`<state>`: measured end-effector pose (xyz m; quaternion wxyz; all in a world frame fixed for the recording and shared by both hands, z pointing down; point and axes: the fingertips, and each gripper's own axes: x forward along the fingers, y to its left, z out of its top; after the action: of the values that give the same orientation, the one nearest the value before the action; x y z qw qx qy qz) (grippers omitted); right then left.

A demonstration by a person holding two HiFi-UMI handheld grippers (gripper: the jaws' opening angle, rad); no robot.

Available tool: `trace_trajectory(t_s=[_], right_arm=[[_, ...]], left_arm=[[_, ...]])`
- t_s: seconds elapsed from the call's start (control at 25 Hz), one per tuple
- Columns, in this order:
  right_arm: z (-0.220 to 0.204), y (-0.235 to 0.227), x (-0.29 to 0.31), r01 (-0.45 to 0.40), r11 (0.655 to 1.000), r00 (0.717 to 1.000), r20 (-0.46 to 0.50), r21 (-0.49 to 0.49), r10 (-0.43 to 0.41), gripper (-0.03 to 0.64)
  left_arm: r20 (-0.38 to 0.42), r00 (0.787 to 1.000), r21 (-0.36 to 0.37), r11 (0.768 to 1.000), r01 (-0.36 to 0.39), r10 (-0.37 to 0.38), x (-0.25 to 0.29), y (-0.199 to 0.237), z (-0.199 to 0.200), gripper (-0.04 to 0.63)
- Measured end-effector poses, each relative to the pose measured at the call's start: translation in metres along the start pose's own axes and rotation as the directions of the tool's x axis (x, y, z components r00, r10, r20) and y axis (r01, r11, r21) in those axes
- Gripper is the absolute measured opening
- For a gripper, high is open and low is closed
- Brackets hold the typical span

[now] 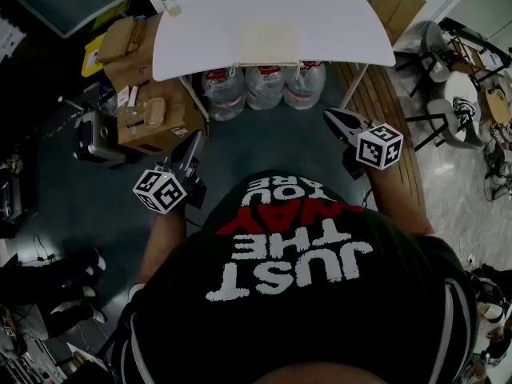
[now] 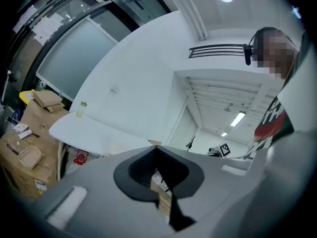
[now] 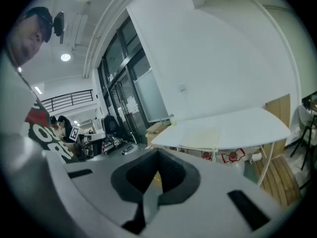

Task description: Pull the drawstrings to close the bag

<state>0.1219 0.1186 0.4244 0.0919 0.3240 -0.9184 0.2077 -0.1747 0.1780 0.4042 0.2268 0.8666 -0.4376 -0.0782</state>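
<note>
A flat beige bag point(image 1: 268, 41) lies at the middle of the white table point(image 1: 344, 30), near its front edge; I cannot make out its drawstrings. It also shows as a pale patch point(image 3: 200, 135) in the right gripper view. Both grippers hang close to the person's body, well short of the table. My left gripper point(image 1: 194, 140) is shut and holds nothing, and its closed jaws point(image 2: 154, 148) point level toward the table. My right gripper point(image 1: 332, 117) is likewise shut and empty, tilted slightly down point(image 3: 157, 152).
Three large water bottles point(image 1: 264, 86) stand under the table. Cardboard boxes point(image 1: 148, 118) are stacked at the left, and wooden boards point(image 1: 384, 102) lie at the right beside stools point(image 1: 448, 102). A small bottle point(image 1: 169, 3) stands on the table's far left corner.
</note>
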Motion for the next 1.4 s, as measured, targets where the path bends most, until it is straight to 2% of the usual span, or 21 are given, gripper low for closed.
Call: trace_trajectory(t_s=[0.48, 0.76, 1.04, 1.4], right_arm=[[0.004, -0.006, -0.002, 0.006, 1.0, 1.0, 0.009, -0.009, -0.006, 0.003], [0.007, -0.016, -0.008, 0.01, 1.0, 0.999, 0.038, 0.028, -0.011, 0.005], [0.005, -0.041, -0.028, -0.019, 0.999, 0.999, 0.047, 0.036, 0.017, 0.005], [-0.008, -0.106, -0.061, -0.051, 0.997, 0.998, 0.025, 0.064, 0.05, 0.005]], left_arm=[[-0.018, 1.0, 0.022, 1.0, 0.006, -0.006, 0.012, -0.004, 0.0, 0.0], [-0.027, 1.0, 0.029, 1.0, -0.003, 0.004, 0.018, -0.008, 0.0, 0.0], [-0.024, 0.998, 0.028, 0.998, -0.054, 0.055, 0.039, -0.019, -0.012, 0.0], [-0.055, 0.986, 0.008, 0.987, -0.158, 0.158, 0.086, -0.043, -0.039, 0.002]])
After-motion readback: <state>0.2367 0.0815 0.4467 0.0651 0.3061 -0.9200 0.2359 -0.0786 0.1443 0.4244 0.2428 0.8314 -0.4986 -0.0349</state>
